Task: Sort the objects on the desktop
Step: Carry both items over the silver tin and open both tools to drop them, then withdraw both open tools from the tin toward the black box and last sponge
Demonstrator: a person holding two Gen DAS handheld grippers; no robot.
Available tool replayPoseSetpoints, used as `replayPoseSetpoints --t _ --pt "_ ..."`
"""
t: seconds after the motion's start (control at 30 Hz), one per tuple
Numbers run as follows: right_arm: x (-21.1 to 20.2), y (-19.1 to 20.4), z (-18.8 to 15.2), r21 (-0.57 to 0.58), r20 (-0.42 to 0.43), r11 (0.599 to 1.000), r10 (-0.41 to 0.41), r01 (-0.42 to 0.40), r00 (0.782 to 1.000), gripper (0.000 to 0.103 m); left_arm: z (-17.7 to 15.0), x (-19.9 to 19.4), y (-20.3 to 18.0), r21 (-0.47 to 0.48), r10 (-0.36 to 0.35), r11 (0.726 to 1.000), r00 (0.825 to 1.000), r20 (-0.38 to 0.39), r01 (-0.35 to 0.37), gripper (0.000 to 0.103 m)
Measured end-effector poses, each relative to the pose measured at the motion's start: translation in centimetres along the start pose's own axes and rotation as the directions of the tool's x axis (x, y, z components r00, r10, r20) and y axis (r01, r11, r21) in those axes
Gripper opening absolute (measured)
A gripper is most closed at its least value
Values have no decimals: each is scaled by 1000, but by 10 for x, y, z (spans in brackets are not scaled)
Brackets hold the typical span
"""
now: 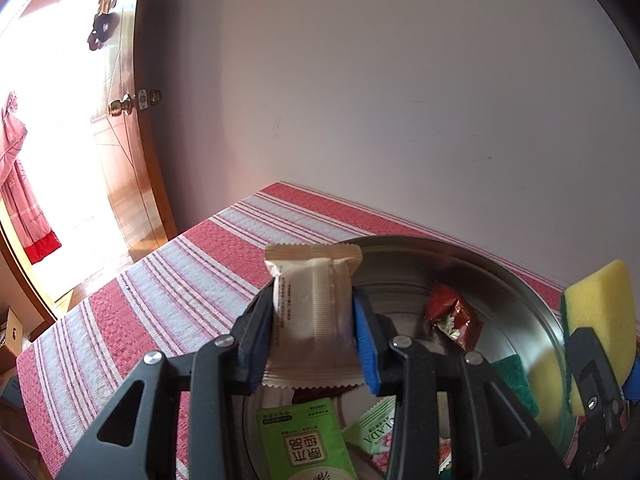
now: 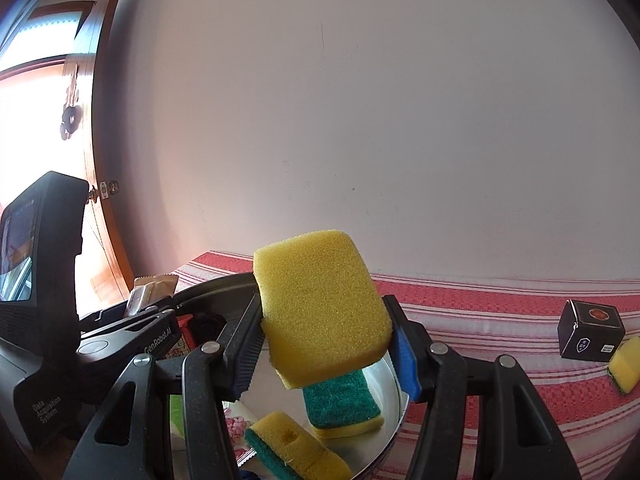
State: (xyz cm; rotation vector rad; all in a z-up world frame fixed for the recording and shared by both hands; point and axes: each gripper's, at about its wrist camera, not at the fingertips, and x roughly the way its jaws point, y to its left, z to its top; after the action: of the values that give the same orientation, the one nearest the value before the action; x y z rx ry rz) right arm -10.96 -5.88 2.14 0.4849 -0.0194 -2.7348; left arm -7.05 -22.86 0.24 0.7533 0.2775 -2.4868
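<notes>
Left claw (image 1: pixel 314 320) grips a beige snack packet (image 1: pixel 314 312) upright, long axis vertical, directly above the steel basin (image 1: pixel 520 280). Right claw (image 2: pixel 326 340) clamps a yellow sponge (image 2: pixel 320 312) over the basin's opposite rim; both loads hang above it.

Striped tablecloth (image 2: pixel 500 320) under steel basin (image 1: pixel 500 276), black box (image 2: pixel 591 334), seemingly sponge (image 2: pixel 626 364).

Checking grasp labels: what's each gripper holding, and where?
Left gripper: beige foil snack packet, gripped by its side edges. Right gripper: yellow sponge, by its sides.
</notes>
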Motion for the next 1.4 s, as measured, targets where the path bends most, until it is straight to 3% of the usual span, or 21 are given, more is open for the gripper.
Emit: replayPoseSetpoints --t 0.27,0.37,0.43,0.53,0.73,1.4 --pt "0 19 -5 -43 -18 999 -6 5 1000 60 -1 -3 0 -5 0 1000 1000 -5 0 37" --pt "6 21 -8 -69 -36 998 -10 7 999 64 0 -4 1 -14 15 1000 1000 1 -15 43" --pt "11 25 -9 -84 -55 996 -22 18 998 75 1 -6 -1 -8 31 999 999 9 -31 71" --pt "4 26 -10 -90 -27 996 -28 26 999 81 0 -14 -3 -3 63 998 997 50 -63 91" --pt "-20 12 -10 -89 41 992 -83 86 996 91 1 -13 1 -28 56 998 997 44 -55 92" --pt "-16 0 -9 -13 90 994 -110 112 990 92 1 -15 1 -53 61 997 996 65 -57 92"
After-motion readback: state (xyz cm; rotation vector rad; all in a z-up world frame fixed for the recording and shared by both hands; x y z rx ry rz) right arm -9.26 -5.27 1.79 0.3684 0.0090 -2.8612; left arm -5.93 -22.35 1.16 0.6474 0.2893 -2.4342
